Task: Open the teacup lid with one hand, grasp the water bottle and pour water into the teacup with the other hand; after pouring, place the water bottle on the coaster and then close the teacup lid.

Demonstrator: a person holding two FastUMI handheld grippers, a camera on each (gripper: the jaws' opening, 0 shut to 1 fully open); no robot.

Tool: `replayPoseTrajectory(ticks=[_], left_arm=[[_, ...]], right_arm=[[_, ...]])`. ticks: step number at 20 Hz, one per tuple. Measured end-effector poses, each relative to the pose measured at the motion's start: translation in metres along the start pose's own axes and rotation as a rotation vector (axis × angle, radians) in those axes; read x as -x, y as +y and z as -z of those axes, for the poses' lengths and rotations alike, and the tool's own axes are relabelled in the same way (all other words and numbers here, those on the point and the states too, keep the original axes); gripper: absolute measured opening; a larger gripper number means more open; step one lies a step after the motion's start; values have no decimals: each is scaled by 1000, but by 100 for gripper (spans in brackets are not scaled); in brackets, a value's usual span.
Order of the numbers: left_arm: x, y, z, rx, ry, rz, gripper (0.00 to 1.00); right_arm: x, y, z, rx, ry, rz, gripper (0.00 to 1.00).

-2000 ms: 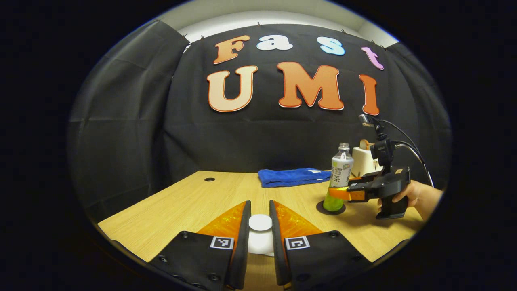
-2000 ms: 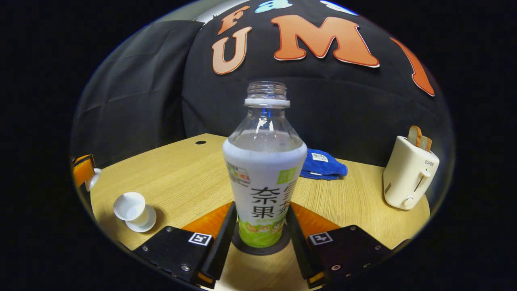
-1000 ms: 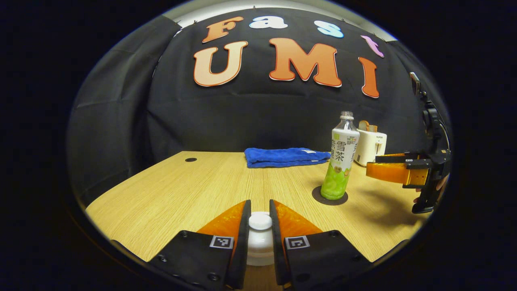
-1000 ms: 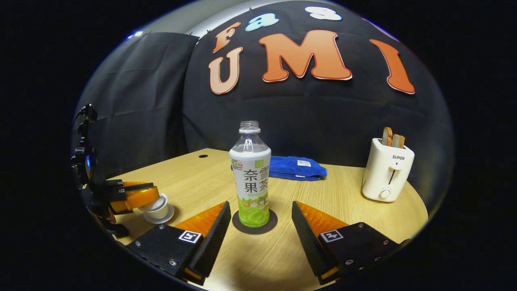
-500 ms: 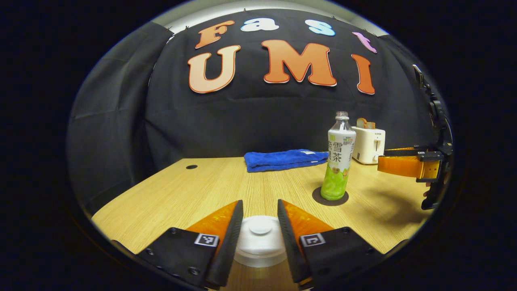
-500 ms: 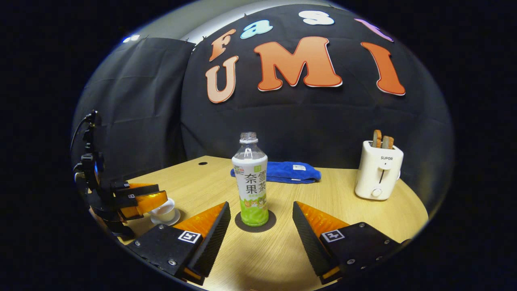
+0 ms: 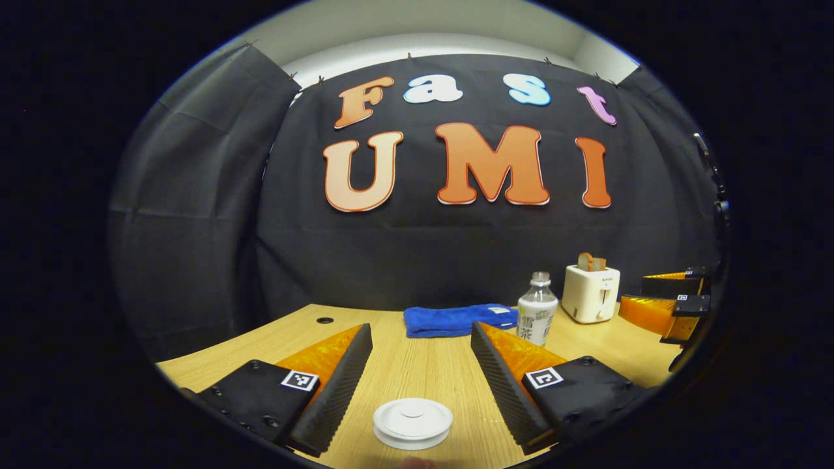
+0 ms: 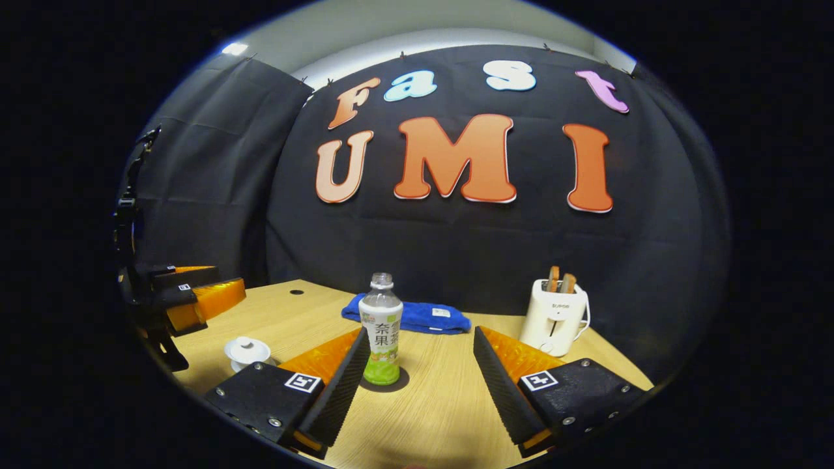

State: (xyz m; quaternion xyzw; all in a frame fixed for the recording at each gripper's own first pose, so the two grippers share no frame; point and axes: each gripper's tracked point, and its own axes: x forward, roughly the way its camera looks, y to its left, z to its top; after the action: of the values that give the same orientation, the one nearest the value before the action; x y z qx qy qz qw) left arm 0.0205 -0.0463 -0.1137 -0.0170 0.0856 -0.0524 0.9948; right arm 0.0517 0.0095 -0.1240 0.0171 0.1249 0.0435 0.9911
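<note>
- The bench (image 8: 430, 404) is pale wood grain with a smooth, lightly shiny finish.
- The teacup lid (image 7: 412, 420) is glossy white, like glazed ceramic.
- The water bottle (image 8: 381, 332) is clear plastic with a printed wrap.
- The towel (image 7: 456, 319) is fluffy blue cloth.
- The toaster (image 8: 554, 319) is smooth cream plastic.
- The left hand-held gripper (image 7: 420, 365) has ribbed matt black pads on translucent orange plastic.

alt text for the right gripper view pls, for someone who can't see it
The right gripper hangs open above a wooden table, its jaws framing an uncapped water bottle standing on a dark coaster. At left, the left gripper hovers above a lidded white teacup; a blue towel and toaster sit behind.
</note>
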Motion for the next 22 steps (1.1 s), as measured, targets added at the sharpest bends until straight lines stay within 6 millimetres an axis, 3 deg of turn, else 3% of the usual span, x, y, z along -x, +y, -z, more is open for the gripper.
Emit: replayPoseTrajectory(ticks=[3,6,13,14,17,20,22], left_arm=[[9,3,-22,-12,-37,-37,99],[17,1,-36,-5,-86,-56,99],[25,-6,-47,-31,-115,-36,99],[26,-7,-49,-38,-119,-31,95],[26,-12,-54,-40,-130,-22,100],[21,-22,-57,-39,-138,12,94],[18,-32,-60,-43,-149,40,99]], right_arm=[[15,-8,-21,-1,-54,39,96],[23,-14,-24,-7,-68,69,95],[33,-10,-31,-14,-93,67,95],[35,-10,-32,-13,-95,68,95],[38,-8,-36,-14,-103,63,95],[39,-3,-39,-17,-115,50,95],[39,-5,-41,-9,-115,49,95]])
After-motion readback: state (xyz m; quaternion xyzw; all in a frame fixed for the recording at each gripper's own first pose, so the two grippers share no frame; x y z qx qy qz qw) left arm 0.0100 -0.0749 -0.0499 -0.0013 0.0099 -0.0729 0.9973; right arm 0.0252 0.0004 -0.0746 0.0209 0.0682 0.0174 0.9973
